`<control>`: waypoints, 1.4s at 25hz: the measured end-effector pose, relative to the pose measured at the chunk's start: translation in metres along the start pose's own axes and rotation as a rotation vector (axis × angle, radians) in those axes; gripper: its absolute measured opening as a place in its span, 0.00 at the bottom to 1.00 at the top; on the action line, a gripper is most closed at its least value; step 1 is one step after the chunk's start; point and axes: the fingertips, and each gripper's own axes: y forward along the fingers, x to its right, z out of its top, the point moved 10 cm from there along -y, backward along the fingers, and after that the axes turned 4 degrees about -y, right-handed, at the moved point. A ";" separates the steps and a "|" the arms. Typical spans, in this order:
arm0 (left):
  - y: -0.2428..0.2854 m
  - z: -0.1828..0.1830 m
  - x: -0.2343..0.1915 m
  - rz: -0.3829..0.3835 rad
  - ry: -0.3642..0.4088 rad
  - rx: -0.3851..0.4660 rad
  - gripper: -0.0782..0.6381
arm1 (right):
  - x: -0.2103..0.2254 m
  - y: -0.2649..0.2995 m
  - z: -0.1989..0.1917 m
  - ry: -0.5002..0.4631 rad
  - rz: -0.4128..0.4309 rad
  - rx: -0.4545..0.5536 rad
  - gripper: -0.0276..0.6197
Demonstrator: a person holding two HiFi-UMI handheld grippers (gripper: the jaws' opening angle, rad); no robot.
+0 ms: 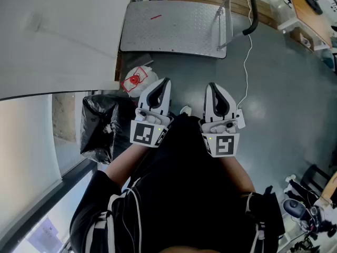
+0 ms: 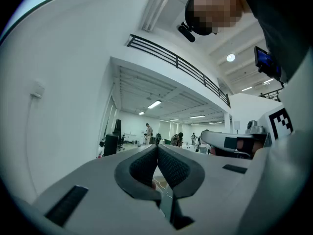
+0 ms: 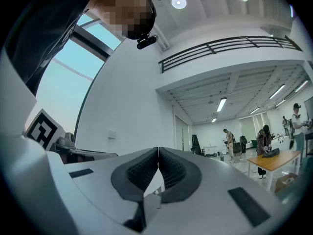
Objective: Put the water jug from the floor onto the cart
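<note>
A clear water jug (image 1: 139, 80) with a red label lies on the grey floor beside the wall, just in front of the cart. The cart's grey metal deck (image 1: 174, 28) stands empty beyond it, with its black handle (image 1: 253, 9) at the right end. My left gripper (image 1: 167, 80) is held at waist height, shut with nothing in it, its tips just right of the jug in the head view. My right gripper (image 1: 211, 85) is beside it, also shut and empty. In the gripper views the left gripper (image 2: 157, 146) and the right gripper (image 3: 158, 149) point level into the hall, jaws closed tip to tip.
A black bin bag (image 1: 102, 128) sits by the wall at my left. A white cable (image 1: 247, 62) trails across the floor from the cart handle. Desks and boxes (image 1: 310, 15) stand at the far right, and dark gear (image 1: 300, 207) lies at the lower right. People stand far off in the hall.
</note>
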 end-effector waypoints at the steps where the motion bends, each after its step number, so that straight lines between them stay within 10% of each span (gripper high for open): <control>1: 0.000 0.000 0.003 0.000 0.000 0.001 0.13 | 0.002 -0.002 0.001 0.000 0.001 -0.003 0.07; 35: -0.024 -0.002 0.003 0.133 0.012 0.011 0.13 | 0.018 -0.022 -0.011 0.093 -0.021 -0.010 0.07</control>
